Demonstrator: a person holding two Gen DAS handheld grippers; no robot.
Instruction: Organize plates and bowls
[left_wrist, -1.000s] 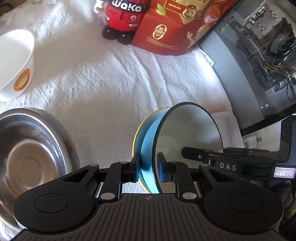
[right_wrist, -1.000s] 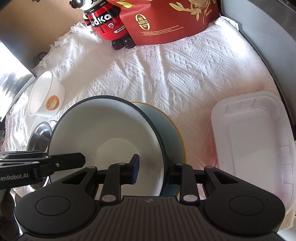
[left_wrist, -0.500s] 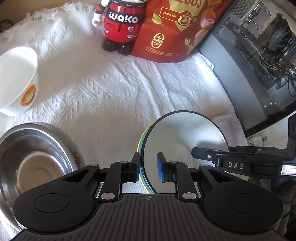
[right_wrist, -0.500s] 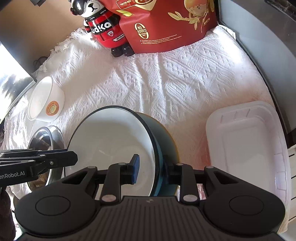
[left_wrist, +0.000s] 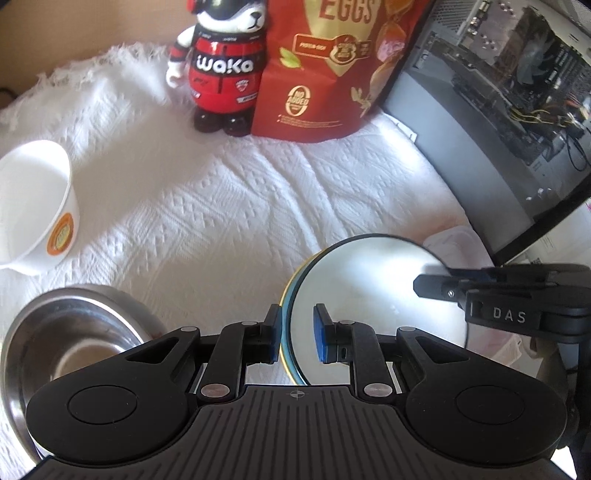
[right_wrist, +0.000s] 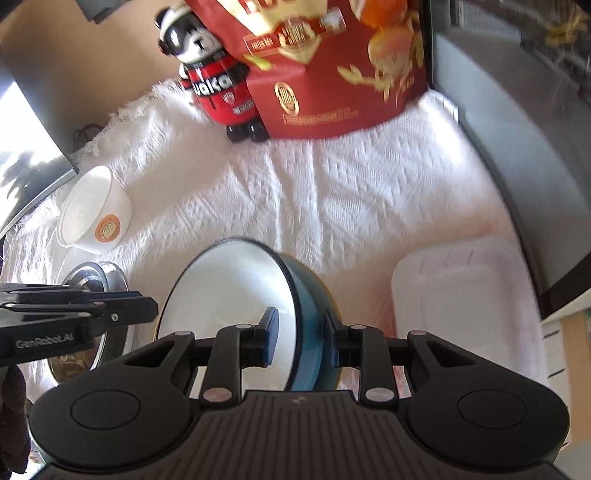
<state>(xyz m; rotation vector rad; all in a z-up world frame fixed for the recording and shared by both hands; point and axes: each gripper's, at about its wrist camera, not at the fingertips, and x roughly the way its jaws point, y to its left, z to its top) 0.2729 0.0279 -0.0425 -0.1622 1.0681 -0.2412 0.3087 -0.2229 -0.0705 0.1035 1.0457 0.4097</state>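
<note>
White woven tablecloth (left_wrist: 280, 206) covers the whole work surface. Clear rectangular plastic container (right_wrist: 461, 306) lies at its right side; round stainless-steel bowl (left_wrist: 70, 339) at the left, with a white paper bowl bearing an orange sticker (left_wrist: 33, 206) just beyond it. Red egg pouch (left_wrist: 332, 70) and red-and-black bear figurine (left_wrist: 221, 70) stand at the far edge, not part of the job.

Step in hand, as I judge it: carrying the 1 blue enamel bowl with white inside and dark rim (right_wrist: 240, 306), tipped nearly on edge above the cloth, between steel bowl and container. A thin yellow-edged piece sits against its back; 2nd dish or not, cannot tell.

Left gripper (left_wrist: 297, 336): 2 blue pads clamped across the bowl's rim, 1 inside, 1 behind. Right gripper (right_wrist: 301, 341): likewise pinched on the wall at the opposite side, 1 pad inside, 1 on the blue outside.

Next move likely calls for levelling the bowl and both grippers travelling together toward a stacking spot, possibly the steel bowl. Destination not evident.
</note>
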